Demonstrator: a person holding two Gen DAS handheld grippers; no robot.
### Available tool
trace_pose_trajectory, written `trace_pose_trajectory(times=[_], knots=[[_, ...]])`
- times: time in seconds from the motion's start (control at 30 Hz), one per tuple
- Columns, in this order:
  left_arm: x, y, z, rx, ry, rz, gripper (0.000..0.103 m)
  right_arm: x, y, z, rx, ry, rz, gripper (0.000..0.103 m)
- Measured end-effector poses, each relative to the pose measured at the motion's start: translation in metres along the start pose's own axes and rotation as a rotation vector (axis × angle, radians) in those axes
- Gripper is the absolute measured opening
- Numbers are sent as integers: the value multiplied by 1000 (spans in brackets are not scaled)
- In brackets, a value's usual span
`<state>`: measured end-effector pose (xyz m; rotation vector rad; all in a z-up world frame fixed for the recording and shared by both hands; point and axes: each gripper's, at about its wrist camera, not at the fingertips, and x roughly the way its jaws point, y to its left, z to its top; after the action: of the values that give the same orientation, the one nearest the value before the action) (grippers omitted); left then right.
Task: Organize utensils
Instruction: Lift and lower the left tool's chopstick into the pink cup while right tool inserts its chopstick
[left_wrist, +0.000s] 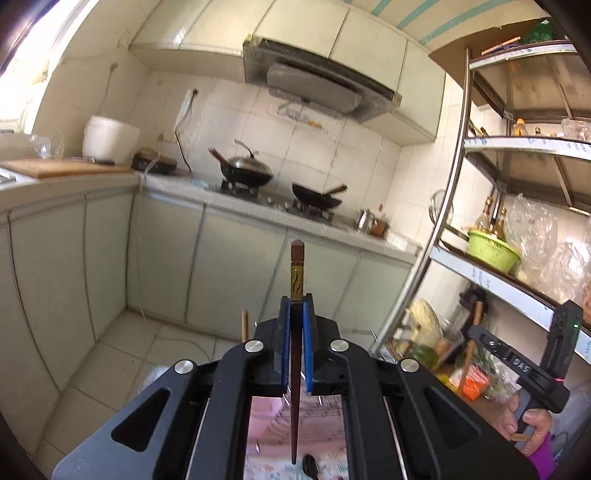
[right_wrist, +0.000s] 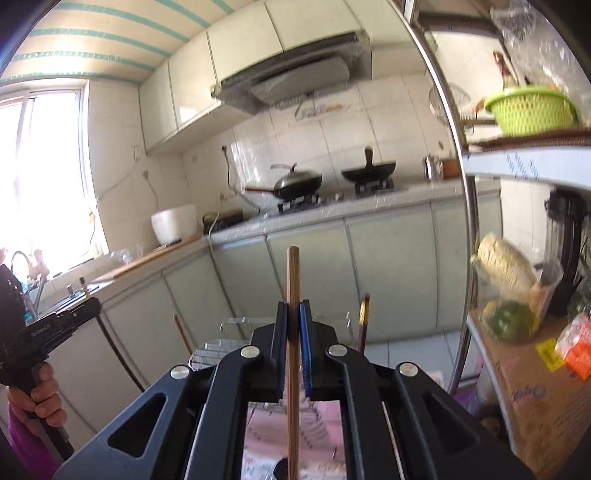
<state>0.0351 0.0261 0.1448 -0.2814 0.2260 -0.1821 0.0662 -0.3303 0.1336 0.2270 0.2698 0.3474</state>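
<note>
My left gripper (left_wrist: 296, 308) is shut on a dark red-brown chopstick (left_wrist: 296, 273) with a gold band near its top end; it stands upright between the blue pads (left_wrist: 307, 332). My right gripper (right_wrist: 294, 314) is shut on a light bamboo chopstick (right_wrist: 293, 273), also upright. Both are held in the air above a pink patterned surface (left_wrist: 269, 413), where a dark spoon-like thing (left_wrist: 309, 466) lies. The right gripper's body shows in the left wrist view (left_wrist: 517, 363); the left gripper's body shows in the right wrist view (right_wrist: 44, 332). A wire rack (right_wrist: 229, 343) lies below the right gripper.
A counter with a stove and two woks (left_wrist: 246, 170) runs along the far wall under a range hood (left_wrist: 317, 83). A metal shelf unit (left_wrist: 524, 147) with a green basket (left_wrist: 493, 249) stands on the right. A white pot (left_wrist: 109, 138) and cutting board sit at the left.
</note>
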Motion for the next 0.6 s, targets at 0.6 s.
trace_pose_trajectory(times=[0.6], knots=[[69, -1, 14, 112, -51, 146, 5, 46, -41, 36, 14, -255, -85, 6]])
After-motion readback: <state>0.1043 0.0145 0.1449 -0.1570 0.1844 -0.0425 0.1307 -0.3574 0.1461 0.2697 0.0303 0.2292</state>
